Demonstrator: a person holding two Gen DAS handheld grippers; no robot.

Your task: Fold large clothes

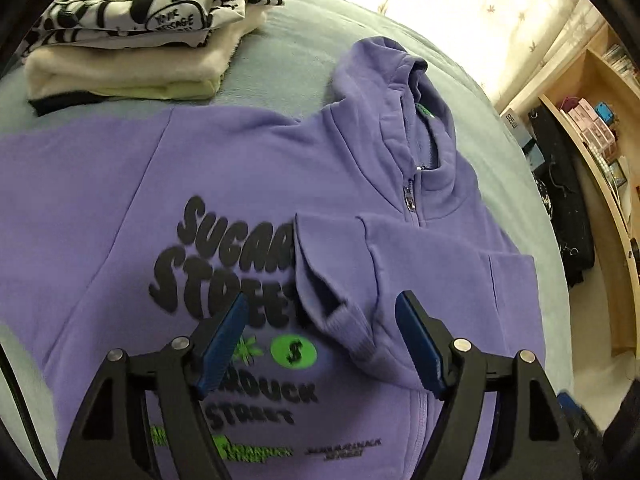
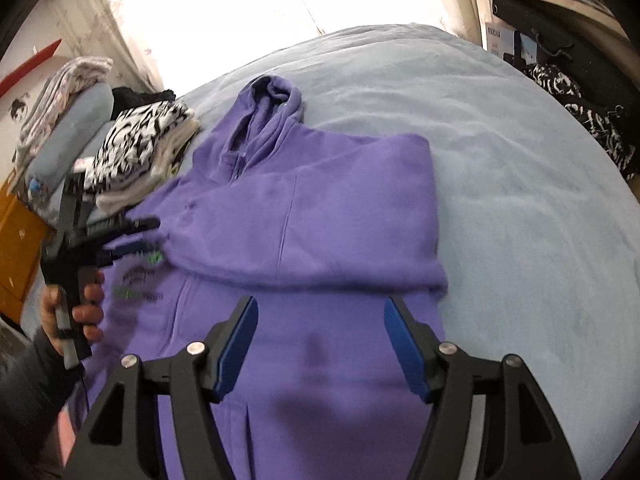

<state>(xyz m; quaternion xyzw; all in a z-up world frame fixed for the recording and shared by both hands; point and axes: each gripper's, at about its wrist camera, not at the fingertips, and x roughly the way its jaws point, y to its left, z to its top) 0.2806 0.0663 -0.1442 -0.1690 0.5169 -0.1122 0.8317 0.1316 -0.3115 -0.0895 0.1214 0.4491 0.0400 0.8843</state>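
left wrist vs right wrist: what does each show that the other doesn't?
Left wrist only: the hoodie's chest print, its zipper pull and the sleeve cuff lying over the print.

Right wrist only: the left hand-held gripper in the person's hand, and the hoodie's right edge against bare blue bedding.

Both: the purple hoodie with one sleeve folded across, the stack of folded clothes, and open jaws.

Purple zip hoodie (image 1: pixel 248 168) flat, front up (black-green print); one sleeve (image 2: pixel 304 216) folded across chest.
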